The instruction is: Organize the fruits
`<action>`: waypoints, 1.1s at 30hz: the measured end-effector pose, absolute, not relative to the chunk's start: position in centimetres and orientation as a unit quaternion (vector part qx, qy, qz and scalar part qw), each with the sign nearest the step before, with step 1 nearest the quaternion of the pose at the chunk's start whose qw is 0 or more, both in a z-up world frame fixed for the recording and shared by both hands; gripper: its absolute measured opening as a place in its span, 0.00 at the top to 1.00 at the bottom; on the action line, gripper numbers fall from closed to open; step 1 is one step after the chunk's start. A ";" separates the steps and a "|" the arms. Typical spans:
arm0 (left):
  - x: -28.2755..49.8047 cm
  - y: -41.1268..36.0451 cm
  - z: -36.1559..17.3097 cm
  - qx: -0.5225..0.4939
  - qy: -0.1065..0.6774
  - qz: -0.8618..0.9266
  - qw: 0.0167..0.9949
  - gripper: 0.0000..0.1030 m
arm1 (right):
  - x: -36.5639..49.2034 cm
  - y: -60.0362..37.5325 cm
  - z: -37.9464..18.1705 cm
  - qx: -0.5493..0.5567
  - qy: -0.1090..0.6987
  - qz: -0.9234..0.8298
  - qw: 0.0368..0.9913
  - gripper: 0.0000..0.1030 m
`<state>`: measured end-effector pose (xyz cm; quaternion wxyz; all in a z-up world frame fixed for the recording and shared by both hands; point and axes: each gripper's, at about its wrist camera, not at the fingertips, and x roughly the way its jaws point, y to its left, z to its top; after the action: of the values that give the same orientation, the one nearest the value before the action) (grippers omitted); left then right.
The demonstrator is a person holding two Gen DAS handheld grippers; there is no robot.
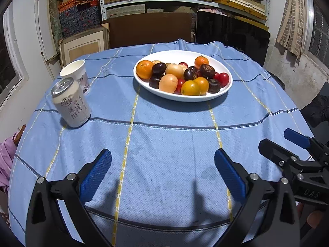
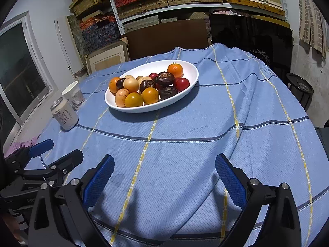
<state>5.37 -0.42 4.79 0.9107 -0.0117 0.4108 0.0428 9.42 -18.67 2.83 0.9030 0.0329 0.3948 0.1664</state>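
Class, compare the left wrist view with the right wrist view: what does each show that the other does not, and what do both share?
Only the left wrist view shows the right gripper from the side, at its right edge. Only the right wrist view shows the left gripper from the side, and a round black bin beyond the table. Both share the white plate of fruit, the can, the paper cup and the blue cloth. Both grippers are open and empty.

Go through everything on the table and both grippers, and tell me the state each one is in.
White oval plate: upright, heaped with fruit.
Pale drink can: upright, sealed.
White paper cup: upright, behind the can.
Left gripper: open, empty.
Right gripper: open, empty.
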 end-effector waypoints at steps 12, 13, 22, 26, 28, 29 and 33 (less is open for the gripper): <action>5.2 -0.2 4.2 -0.016 0.415 0.045 0.909 0.04 | 9.5 -18.6 2.0 0.029 0.403 0.163 0.900 0.03; 5.2 -0.1 4.2 -0.023 0.417 0.044 0.908 0.05 | 9.5 -18.6 1.9 0.029 0.404 0.163 0.899 0.03; 5.0 -0.2 3.8 -0.018 0.417 0.047 0.907 0.05 | 9.7 -18.6 1.4 0.032 0.412 0.162 0.896 0.03; 4.9 -0.2 3.6 -0.018 0.420 0.045 0.906 0.04 | 9.7 -18.7 1.4 0.031 0.412 0.162 0.896 0.03; 4.9 -0.1 3.5 -0.017 0.422 0.045 0.905 0.04 | 9.7 -18.6 1.3 0.031 0.413 0.161 0.896 0.03; 4.9 -0.1 3.5 -0.016 0.423 0.045 0.905 0.04 | 9.7 -18.6 1.2 0.031 0.414 0.161 0.895 0.03; 4.9 -0.1 3.3 -0.013 0.424 0.046 0.904 0.05 | 9.7 -18.6 1.0 0.029 0.417 0.160 0.894 0.03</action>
<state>4.90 -0.15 3.35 0.9043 -0.0125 0.4242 0.0456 9.66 -18.56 1.00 0.8944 0.0293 0.4168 0.1599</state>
